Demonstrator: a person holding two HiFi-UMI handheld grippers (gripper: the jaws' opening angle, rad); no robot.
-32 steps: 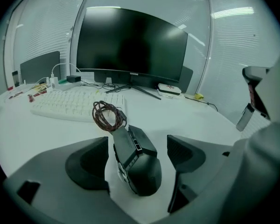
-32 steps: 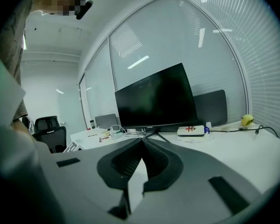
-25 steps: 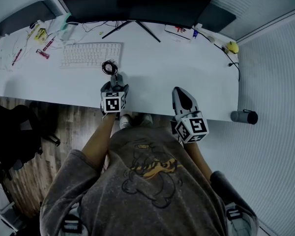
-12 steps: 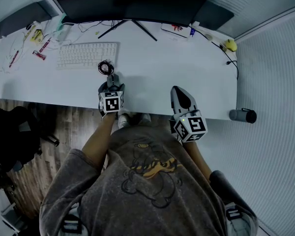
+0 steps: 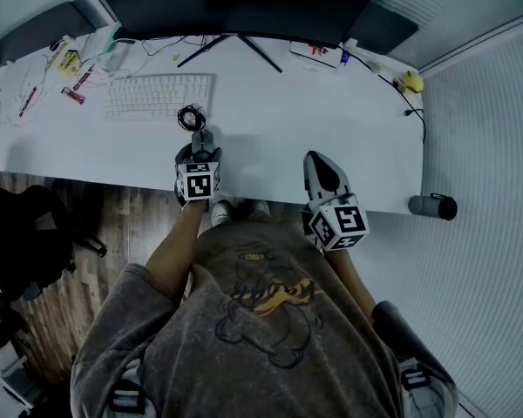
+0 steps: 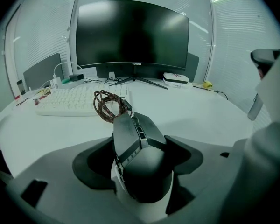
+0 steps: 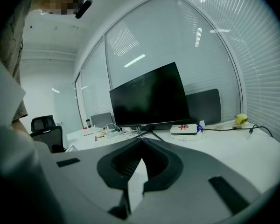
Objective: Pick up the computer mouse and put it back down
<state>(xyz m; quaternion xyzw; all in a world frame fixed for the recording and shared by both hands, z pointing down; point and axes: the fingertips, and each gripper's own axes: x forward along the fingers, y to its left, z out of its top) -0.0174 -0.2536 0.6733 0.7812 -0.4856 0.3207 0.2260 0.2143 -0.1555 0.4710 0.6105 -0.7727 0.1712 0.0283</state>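
Far left on the desk (image 5: 270, 116) sits the keyboard (image 5: 159, 97), with a coiled cable (image 5: 192, 117) at its near right corner. Just this side of the coil is the left gripper (image 5: 201, 144), pitched down onto the desktop. Its jaws stand wide, one on each side of the computer mouse (image 6: 142, 153), and have just been closing in on it. The mouse rests on the desk between the pads, nose toward the coil, its cord running into that bundle. The pads lie close against its flanks, but we cannot confirm a firm pinch. We judge the step in hand to be the grasp, with the lift not yet begun. The next move calls for finishing the squeeze evenly on both sides. Then a short straight lift, mindful of the cord dragging the coil, and a level set-down on the same spot. Further right, the right gripper (image 7: 142, 146) hangs over the near desk edge, jaws pressed together on nothing, taking no part.
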